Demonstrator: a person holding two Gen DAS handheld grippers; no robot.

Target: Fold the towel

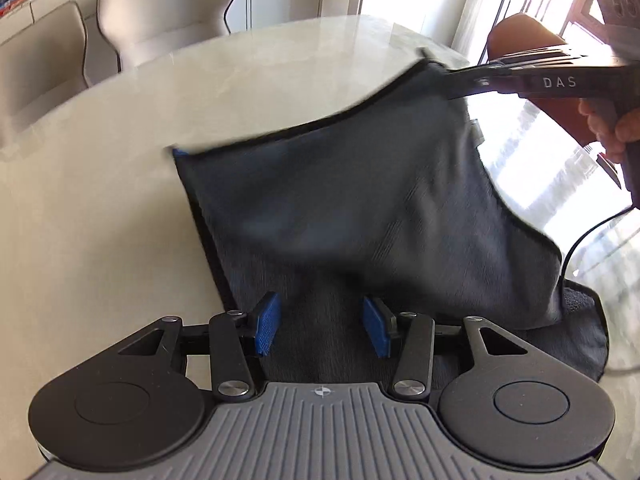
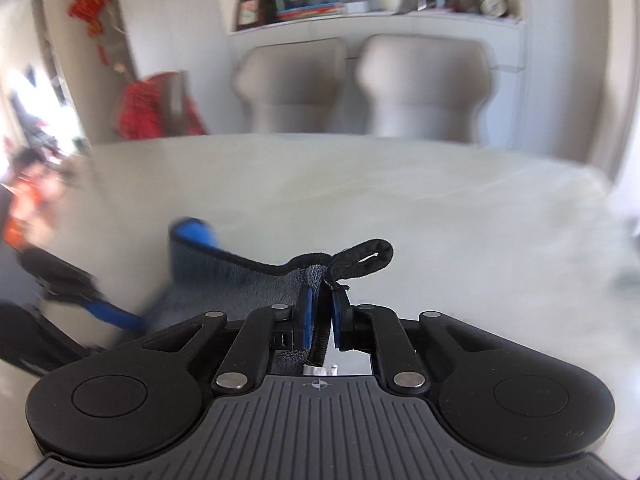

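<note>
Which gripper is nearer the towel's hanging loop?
Right. The right gripper is shut on the towel corner just below the hanging loop; the left gripper hovers open over the opposite edge.

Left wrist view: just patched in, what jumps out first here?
The dark grey towel dominates the middle, one corner lifted off the pale table by the right gripper, shut on it at upper right. The left gripper stands open over the towel's near part, holding nothing.
</note>
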